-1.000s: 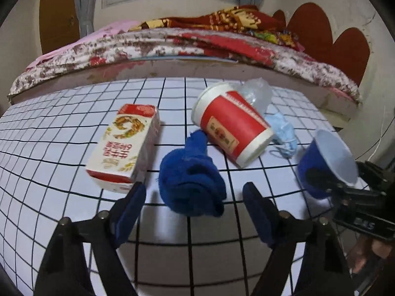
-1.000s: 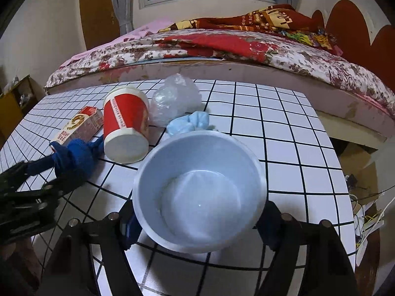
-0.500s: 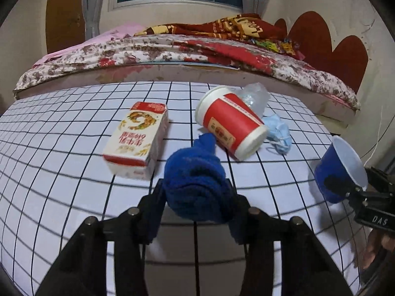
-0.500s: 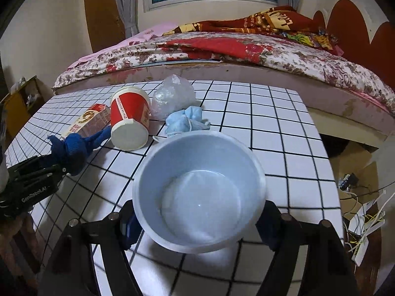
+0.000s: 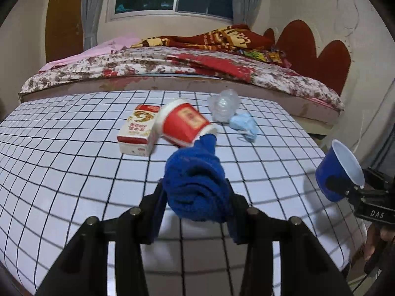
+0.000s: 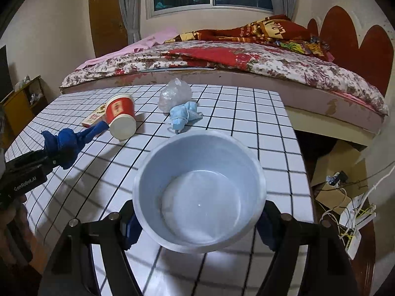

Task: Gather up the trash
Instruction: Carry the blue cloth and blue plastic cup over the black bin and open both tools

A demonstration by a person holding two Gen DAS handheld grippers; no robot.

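Note:
My left gripper [image 5: 195,212] is shut on a rolled dark blue sock [image 5: 195,185], lifted off the checked table [image 5: 74,162]; the sock [image 6: 64,143] also shows at the left of the right wrist view. My right gripper [image 6: 197,219] is shut on a blue cup with a pale inside [image 6: 200,192], its mouth facing the camera; the cup [image 5: 340,170] hangs at the table's right edge. On the table lie a red paper cup [image 5: 185,123] on its side, a red and white carton [image 5: 139,129], a light blue face mask [image 5: 244,125] and a crumpled clear plastic bag [image 5: 223,104].
A bed with a flowered quilt [image 5: 172,66] runs along the table's far side. Right of the table, on the floor, sit a cardboard box [image 6: 338,172] and a power strip with cables [image 6: 355,224]. A wooden shelf [image 6: 19,103] stands at the left.
My left gripper closed on the blue sock and lifted it back from the table. The right gripper with the blue cup also drew back, so the trash looks farther away.

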